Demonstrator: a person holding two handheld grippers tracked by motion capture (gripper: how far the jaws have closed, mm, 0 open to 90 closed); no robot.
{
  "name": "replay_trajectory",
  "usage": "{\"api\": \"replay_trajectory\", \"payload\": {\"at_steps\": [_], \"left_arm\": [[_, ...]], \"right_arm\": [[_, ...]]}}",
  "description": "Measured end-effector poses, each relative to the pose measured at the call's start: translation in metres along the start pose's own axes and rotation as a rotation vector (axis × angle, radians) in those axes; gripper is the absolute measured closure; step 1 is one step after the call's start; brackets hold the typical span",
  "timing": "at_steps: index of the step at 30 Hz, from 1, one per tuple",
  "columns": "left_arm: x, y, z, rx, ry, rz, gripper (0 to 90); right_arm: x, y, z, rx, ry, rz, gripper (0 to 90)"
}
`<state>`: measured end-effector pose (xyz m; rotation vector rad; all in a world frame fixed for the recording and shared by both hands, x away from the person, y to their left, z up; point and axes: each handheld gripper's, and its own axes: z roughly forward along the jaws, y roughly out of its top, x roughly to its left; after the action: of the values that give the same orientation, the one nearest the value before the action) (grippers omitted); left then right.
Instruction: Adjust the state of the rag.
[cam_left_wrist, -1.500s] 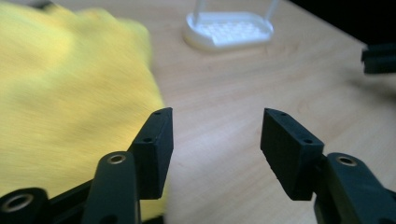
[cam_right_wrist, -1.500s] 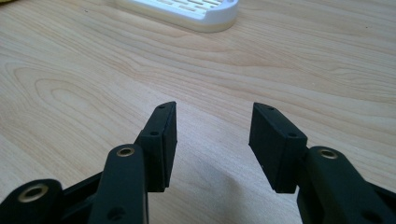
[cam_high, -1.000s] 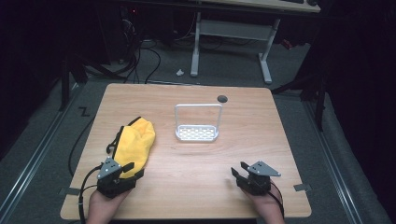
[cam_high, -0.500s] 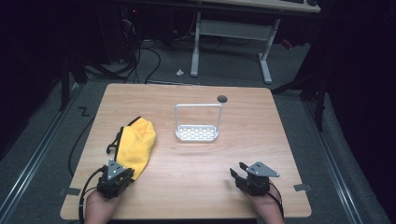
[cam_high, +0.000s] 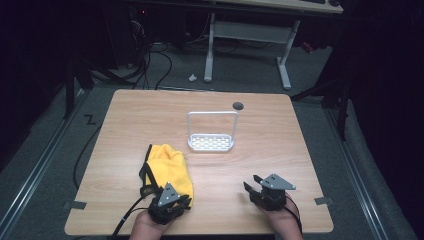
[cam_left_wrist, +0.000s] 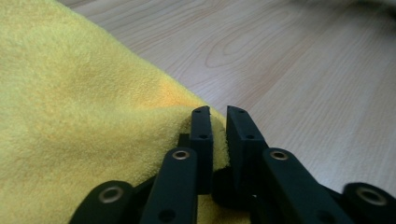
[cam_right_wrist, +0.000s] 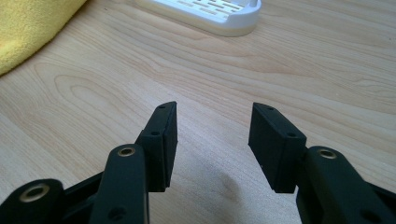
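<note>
Your wooden table (cam_high: 280, 150) is a pale rectangle with clear grain and a small dark round hole (cam_high: 238, 106) near its far edge. On its near left part lies the yellow cloth (cam_high: 170, 167), a soft, fuzzy towel bunched into a long heap, with a dark strap or cord (cam_high: 145, 175) running along its left side. Its near end reaches right to your left gripper (cam_high: 172, 205). In the left gripper view the jaws are pinched together on the cloth's right-hand edge (cam_left_wrist: 163, 107), with a fold of the nap caught between the two black pads (cam_left_wrist: 201, 140).

Past the cloth, near the table's middle, stands a white plastic tray (cam_high: 211, 142) with a slotted floor and a tall wire loop handle, well apart from both grippers.

Your right gripper (cam_high: 252, 187) rests at the near right, jaws spread wide over bare wood and holding nothing.

No writing is legible anywhere.
</note>
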<state>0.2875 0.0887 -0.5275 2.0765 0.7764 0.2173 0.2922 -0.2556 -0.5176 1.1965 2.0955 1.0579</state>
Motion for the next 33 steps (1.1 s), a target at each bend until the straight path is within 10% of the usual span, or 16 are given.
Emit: {"api": "replay_trajectory", "payload": {"at_steps": [6, 11, 18, 23, 33], "left_arm": [[0.016, 0.004, -0.030, -0.065, -0.010, -0.056, 60.6], [0.055, -0.007, -0.067, -0.093, 0.103, -0.113, 53.7], [0.098, -0.026, -0.078, -0.098, 0.193, -0.239, 50.8], [0.111, -0.036, -0.074, -0.062, 0.210, -0.324, 49.9], [0.094, -0.032, -0.053, 0.006, 0.180, -0.249, 74.5]], "right_arm": [[0.000, -0.001, 0.000, 0.003, 0.000, 0.000, 52.4], [0.001, 0.000, 0.003, 0.009, -0.001, 0.012, 53.2], [0.013, 0.004, 0.006, 0.006, 0.015, -0.031, 51.5], [0.044, 0.013, 0.009, 0.002, 0.078, -0.101, 47.1], [0.139, 0.045, 0.032, 0.002, 0.237, -0.273, 45.7]]}}
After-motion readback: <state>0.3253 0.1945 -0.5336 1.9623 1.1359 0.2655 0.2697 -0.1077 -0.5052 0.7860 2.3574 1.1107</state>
